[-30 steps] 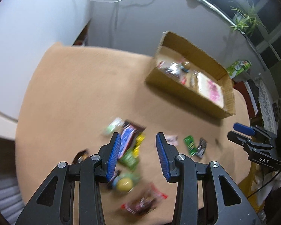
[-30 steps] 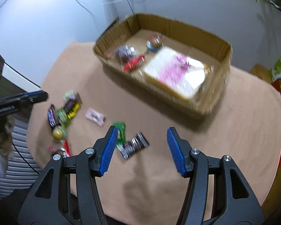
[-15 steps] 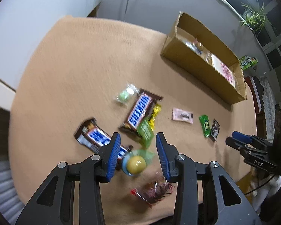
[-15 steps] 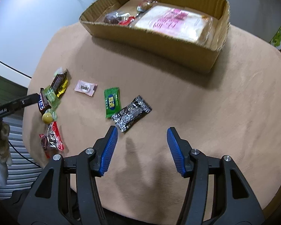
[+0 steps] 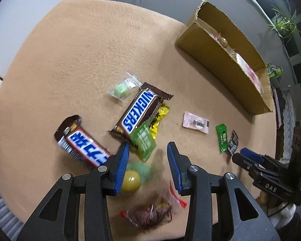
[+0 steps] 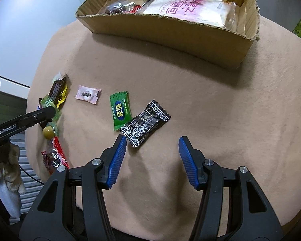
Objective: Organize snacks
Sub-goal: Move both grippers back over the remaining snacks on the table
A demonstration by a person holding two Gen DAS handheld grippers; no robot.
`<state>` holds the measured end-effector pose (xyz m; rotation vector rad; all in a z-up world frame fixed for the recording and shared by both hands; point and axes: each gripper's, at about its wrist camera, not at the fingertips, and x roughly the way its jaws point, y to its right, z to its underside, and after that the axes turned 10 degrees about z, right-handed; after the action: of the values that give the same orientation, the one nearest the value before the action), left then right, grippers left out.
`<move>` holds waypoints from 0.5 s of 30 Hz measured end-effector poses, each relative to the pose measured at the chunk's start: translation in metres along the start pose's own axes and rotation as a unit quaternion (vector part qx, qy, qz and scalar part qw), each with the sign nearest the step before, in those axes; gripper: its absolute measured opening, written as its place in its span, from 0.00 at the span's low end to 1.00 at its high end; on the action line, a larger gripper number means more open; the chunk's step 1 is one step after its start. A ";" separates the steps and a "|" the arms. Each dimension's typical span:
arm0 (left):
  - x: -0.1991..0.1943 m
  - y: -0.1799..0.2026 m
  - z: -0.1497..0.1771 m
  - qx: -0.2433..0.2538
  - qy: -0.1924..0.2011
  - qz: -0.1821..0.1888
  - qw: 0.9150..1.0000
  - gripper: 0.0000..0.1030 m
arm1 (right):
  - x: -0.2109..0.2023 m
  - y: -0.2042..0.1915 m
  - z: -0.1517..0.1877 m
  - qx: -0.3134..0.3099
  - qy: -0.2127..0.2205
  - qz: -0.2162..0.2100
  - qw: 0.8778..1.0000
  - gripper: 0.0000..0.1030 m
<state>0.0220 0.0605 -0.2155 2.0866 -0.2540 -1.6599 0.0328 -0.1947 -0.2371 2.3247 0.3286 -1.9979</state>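
Observation:
My left gripper (image 5: pixel 147 149) is open and empty, low over a pile of snacks: a light green packet (image 5: pixel 143 142), a yellow ball candy (image 5: pixel 130 181), two Snickers bars (image 5: pixel 139 113) (image 5: pixel 84 147) and a red-edged bag (image 5: pixel 150 210). My right gripper (image 6: pixel 152 140) is open and empty, just right of a black packet (image 6: pixel 146 123) and a green packet (image 6: pixel 120 109). A pink candy (image 6: pixel 88 94) lies further left. The cardboard box (image 6: pixel 170 32) at the back holds a bread bag (image 6: pixel 190 8) and small snacks.
The tan round table (image 6: pixel 210 100) ends close behind both grippers. The left gripper shows at the left edge of the right wrist view (image 6: pixel 24 121); the right gripper shows in the left wrist view (image 5: pixel 250 158). A potted plant (image 5: pixel 285 24) stands beyond the box.
Both grippers have dropped lower and closer to the table. The left one has closed in on the snack pile; the right one has come up to the black packet. Both stay open.

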 end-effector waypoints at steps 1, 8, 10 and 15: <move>0.003 0.002 -0.001 0.004 -0.001 -0.003 1.000 0.37 | 0.001 0.000 -0.001 0.001 0.000 0.000 1.000 0.56; 0.015 0.007 -0.003 0.025 0.001 -0.023 0.999 0.37 | 0.006 -0.004 -0.008 0.003 0.000 0.006 1.000 0.56; 0.015 0.006 -0.005 0.024 0.003 -0.025 0.999 0.37 | 0.007 -0.007 -0.009 -0.001 0.001 0.011 1.000 0.56; 0.007 0.015 0.001 0.067 0.012 -0.029 0.997 0.37 | 0.007 -0.012 -0.011 -0.001 0.003 0.008 1.000 0.56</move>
<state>0.0255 0.0440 -0.2151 2.2312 -0.3088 -1.6918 0.0417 -0.1802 -0.2407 2.3249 0.3108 -1.9823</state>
